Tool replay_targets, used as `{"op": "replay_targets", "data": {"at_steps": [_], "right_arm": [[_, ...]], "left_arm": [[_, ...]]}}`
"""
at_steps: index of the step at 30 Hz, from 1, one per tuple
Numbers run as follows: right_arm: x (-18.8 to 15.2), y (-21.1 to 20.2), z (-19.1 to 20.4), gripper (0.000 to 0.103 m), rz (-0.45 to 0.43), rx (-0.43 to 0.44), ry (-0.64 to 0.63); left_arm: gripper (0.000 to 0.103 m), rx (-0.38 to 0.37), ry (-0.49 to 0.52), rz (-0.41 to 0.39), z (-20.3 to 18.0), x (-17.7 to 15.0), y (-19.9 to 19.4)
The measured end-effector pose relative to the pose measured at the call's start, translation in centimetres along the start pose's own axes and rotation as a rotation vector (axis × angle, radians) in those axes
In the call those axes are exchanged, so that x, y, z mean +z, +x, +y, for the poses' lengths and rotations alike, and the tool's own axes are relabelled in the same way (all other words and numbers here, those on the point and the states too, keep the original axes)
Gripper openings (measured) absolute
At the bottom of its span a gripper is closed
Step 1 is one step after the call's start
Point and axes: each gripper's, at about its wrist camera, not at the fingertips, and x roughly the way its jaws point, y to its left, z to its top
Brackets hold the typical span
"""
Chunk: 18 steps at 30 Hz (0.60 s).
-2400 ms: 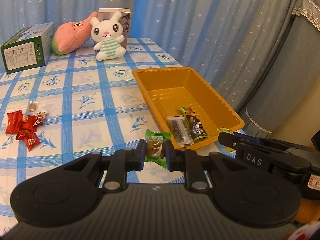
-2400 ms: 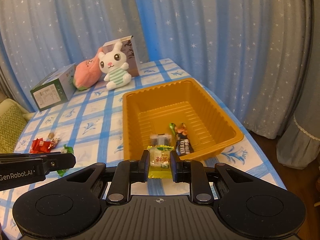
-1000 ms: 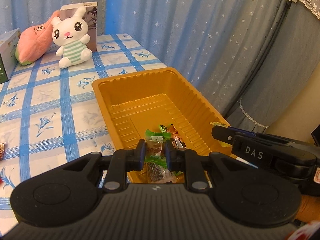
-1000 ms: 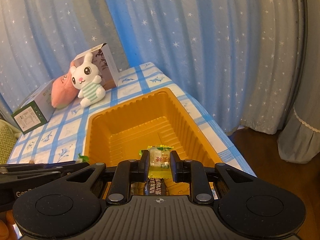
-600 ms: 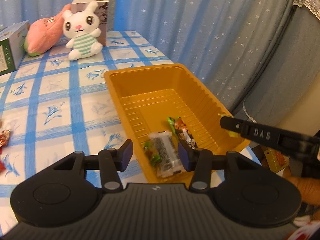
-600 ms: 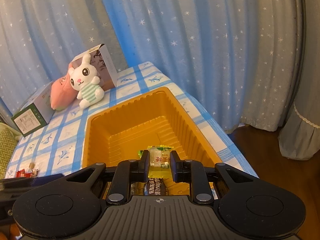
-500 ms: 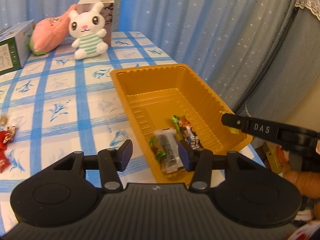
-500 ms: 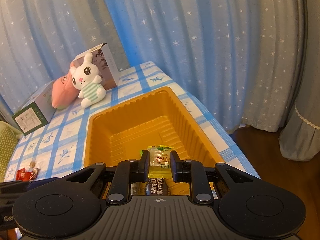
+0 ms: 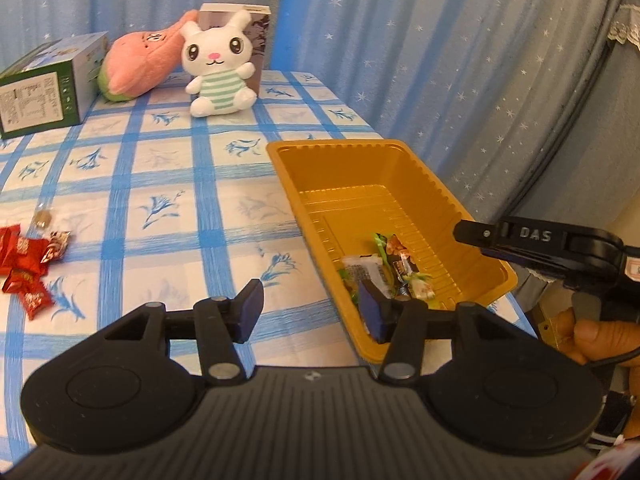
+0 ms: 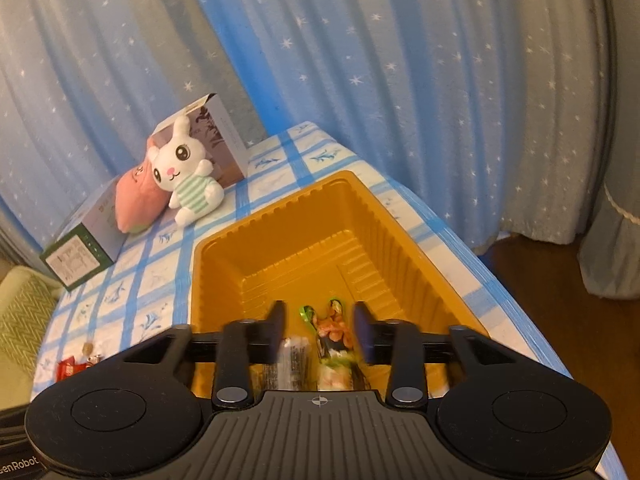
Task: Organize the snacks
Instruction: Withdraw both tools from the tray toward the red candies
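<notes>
An orange plastic tray (image 9: 400,172) sits at the table's right edge with several wrapped snacks (image 9: 376,268) at its near end. My left gripper (image 9: 311,312) hangs just left of the tray's near corner, its jaws opening with nothing between them. My right gripper (image 10: 319,332) hovers over the tray's (image 10: 280,216) near end, fingers blurred as the jaws open. A yellow-green packet (image 10: 334,376) lies loose below them on the other snacks, touched by neither pad. A cluster of red candies (image 9: 24,264) lies on the cloth at far left.
A white bunny plush (image 9: 218,68), a pink plush (image 9: 140,64), a brown box (image 9: 260,24) and a green box (image 9: 44,88) stand at the table's back. A hand (image 9: 600,336) grips the right gripper's handle. Blue starred curtains hang beyond the table's right edge.
The left gripper opened, dropped its green snack into the tray and drew back toward the left. The right gripper opened and its yellow-green packet fell into the tray.
</notes>
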Motion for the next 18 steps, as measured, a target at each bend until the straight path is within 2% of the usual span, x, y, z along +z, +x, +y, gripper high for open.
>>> {"op": "replay_targets", "data": {"at_steps": [9,18], "right_arm": [[-2.7,-3.5,1.3,0.048,0.029,-0.008,0.019],[-6.1,-5.1,5.8,0.058,0.071,-0.024,-0.116]], "left_arm": [[0.058,0.015,-0.02,-0.023,1.3,-1.5,-2.9],[0.069,0.05,-0.056,-0.055,3.5,-3.1,-6.6]]}}
